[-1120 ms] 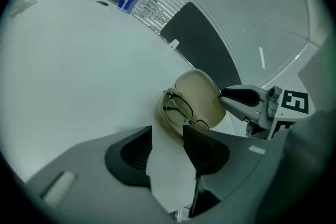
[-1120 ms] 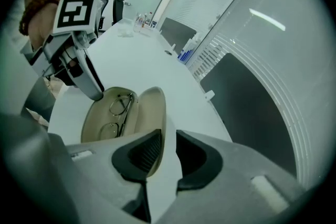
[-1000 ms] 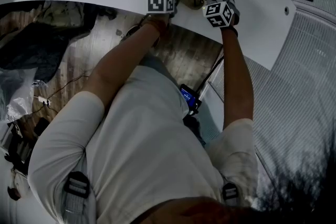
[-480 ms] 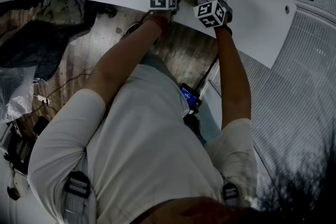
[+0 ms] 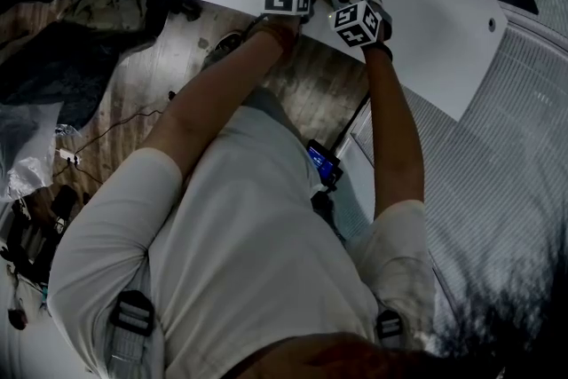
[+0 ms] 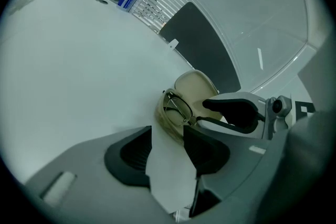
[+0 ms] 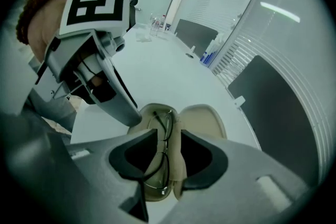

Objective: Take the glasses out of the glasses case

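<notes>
Grey jaws of the right hand-held gripper [image 7: 169, 136] stand released and have just been opening. Between them run the near part of the glasses [image 7: 163, 124] and the middle ridge of the glasses case [image 7: 202, 118], with the pads clear of both as far as the view shows. The glasses lie in the left half of the beige case, which is spread open with its empty half to the right. The left hand-held gripper [image 6: 168, 129] is also released, its jaws apart over bare white worktop [image 6: 79, 71], and the case lies just beyond their tips. In the right gripper view one of its fingers [image 7: 118, 99] ends at the case's left rim; contact cannot be told. A marker cube [image 7: 97, 2] tops that gripper, beside a bead bracelet [image 7: 39, 5]. The case sits near the worktop's near edge, and dark panels [image 7: 273, 107] stand on the far side.
</notes>
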Available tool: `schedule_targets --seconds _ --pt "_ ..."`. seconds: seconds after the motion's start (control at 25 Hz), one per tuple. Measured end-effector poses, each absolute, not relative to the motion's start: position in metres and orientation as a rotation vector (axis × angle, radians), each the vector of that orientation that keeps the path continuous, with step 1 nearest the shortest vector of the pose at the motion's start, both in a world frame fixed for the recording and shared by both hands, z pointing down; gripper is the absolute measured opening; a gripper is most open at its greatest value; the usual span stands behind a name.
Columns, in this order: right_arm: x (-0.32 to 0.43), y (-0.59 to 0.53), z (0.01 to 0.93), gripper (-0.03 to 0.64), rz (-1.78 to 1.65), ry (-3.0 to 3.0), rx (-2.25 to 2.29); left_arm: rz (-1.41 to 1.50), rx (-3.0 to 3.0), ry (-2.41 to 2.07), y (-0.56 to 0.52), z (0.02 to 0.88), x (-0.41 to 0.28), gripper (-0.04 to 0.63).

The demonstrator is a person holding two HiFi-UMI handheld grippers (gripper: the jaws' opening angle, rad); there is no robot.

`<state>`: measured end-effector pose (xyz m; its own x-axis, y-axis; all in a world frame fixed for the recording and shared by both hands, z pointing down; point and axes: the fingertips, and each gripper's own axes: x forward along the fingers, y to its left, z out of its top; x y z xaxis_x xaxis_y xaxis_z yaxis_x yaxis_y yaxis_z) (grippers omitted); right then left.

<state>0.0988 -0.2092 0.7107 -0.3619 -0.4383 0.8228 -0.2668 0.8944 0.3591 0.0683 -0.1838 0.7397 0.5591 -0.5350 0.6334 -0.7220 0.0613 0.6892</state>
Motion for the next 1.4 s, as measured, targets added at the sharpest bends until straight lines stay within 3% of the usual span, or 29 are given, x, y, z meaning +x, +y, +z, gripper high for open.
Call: schedule_targets --seconds 0.6,1.4 --pt "0.101 -0.205 0.742 0.166 -0.126 -1.941 0.413 0.181 1.594 -1.079 -0.183 0.738 0.066 0.195" --pt "0.099 -0.196 0.741 0.089 -0.055 -1.943 0.351 0.186 1.59 -1.077 -0.182 0.739 0.065 0.197"
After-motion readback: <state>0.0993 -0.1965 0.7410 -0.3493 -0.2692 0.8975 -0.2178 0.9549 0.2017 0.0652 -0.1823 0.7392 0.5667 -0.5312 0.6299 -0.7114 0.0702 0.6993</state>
